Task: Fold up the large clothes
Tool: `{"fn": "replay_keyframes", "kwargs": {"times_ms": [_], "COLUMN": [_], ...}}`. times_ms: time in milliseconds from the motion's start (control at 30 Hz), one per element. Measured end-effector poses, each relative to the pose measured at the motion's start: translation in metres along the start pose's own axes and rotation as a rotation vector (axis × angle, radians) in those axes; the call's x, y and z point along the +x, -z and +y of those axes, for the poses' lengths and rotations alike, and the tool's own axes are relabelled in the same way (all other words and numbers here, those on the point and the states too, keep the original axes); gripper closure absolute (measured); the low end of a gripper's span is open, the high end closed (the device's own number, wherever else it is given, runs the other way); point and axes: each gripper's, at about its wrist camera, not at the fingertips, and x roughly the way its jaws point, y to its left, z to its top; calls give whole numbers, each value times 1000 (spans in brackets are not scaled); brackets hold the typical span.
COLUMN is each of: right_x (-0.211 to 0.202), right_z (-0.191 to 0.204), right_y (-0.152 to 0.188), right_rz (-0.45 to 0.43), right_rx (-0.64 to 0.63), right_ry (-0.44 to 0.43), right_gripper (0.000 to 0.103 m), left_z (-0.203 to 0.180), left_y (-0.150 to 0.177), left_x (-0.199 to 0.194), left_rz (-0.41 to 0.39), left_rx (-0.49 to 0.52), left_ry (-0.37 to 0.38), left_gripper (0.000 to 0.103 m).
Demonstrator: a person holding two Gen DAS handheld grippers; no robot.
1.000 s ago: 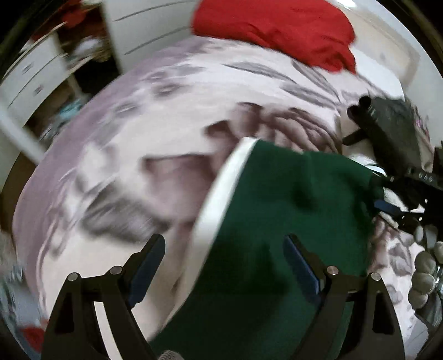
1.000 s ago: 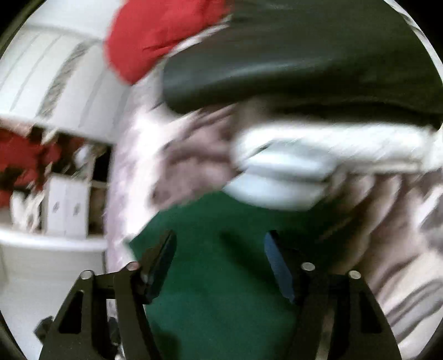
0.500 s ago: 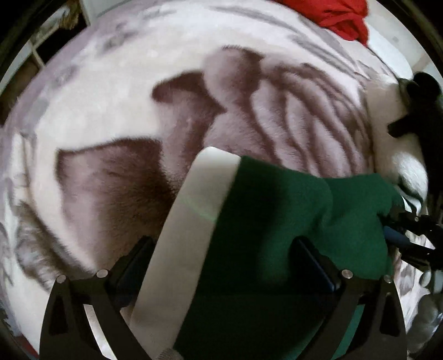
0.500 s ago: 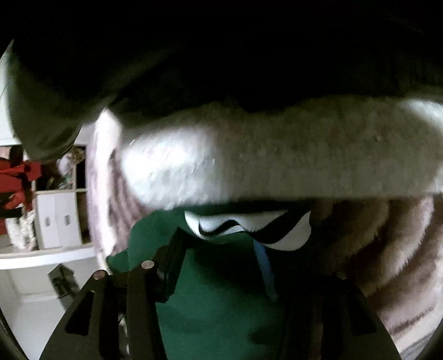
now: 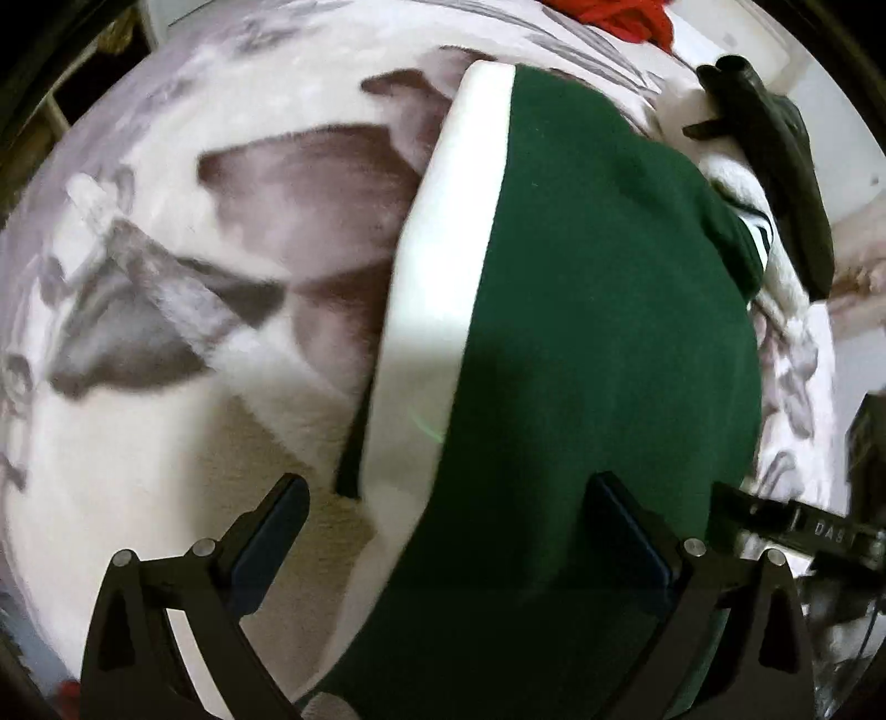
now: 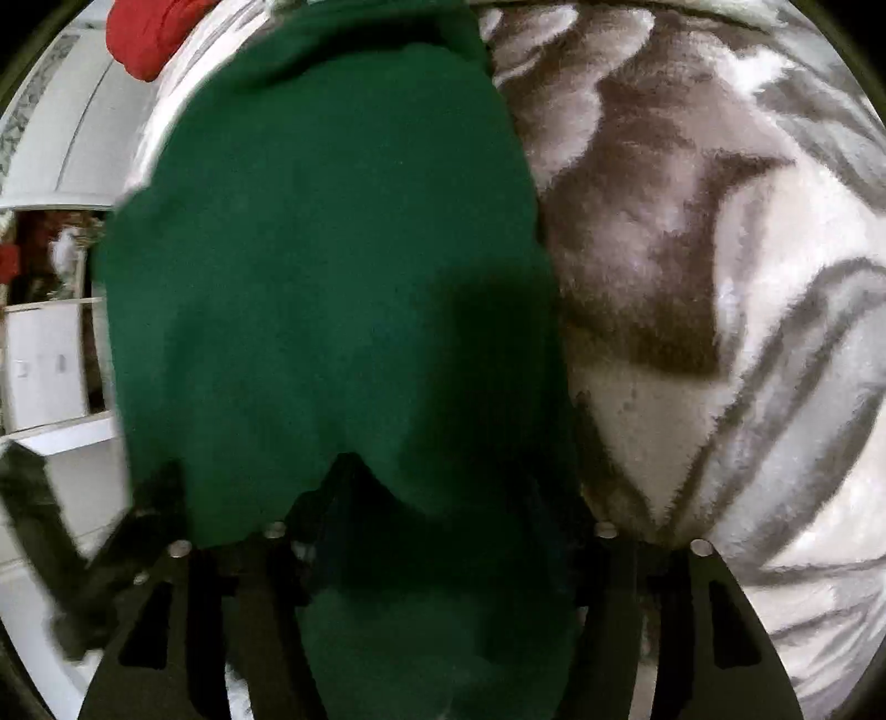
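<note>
A dark green garment [image 5: 598, 343] lies on a plush blanket [image 5: 221, 232] patterned in white, grey and brown, which covers a bed. In the left wrist view the garment is a long shape running from the bottom edge of the picture up and away from the camera, narrowing toward the far end. A wide white band [image 5: 443, 277] runs along its left edge, following the same long axis. At the garment's far right side a small patch of white with dark stripes [image 5: 756, 238] shows; whether it is a label or trim cannot be told.

The left gripper [image 5: 443, 531] points steeply down with its jaws spread wide. The garment and its white band lie below, between the two fingers, and the pads do not press on it.

In the right wrist view the garment [image 6: 332, 266] fills the middle of the picture, again with its long axis running away from the camera, with blanket [image 6: 720, 277] to its right. The right gripper [image 6: 437, 526] points steeply down and its jaws are opening; green cloth bunches between the fingers and hides their tips, so it cannot be told whether the pads are pressing on it.

A red cloth [image 5: 631, 19] lies at the blanket's far edge. A dark object [image 5: 775, 166] rests beyond the garment on the right. Part of the other gripper [image 5: 803, 531] shows at the right, bearing the partly readable letters "DAS".
</note>
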Motion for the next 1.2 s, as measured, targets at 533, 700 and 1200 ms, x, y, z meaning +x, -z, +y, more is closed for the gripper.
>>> {"fn": "replay_keyframes", "kwargs": {"times_ms": [533, 700, 1200], "right_x": [-90, -87, -47], "right_z": [30, 16, -69], "right_y": [143, 194, 313], "right_rz": [-152, -120, 8], "right_rx": [2, 2, 143], "right_ry": [179, 144, 68], "right_gripper": [32, 32, 32], "left_z": [-39, -40, -12], "left_y": [85, 128, 205], "left_x": [-86, -99, 19], "left_rz": [-121, -113, 95], "left_rx": [201, 215, 213], "left_ry": [-129, -154, -181], "left_gripper": [0, 0, 0]}}
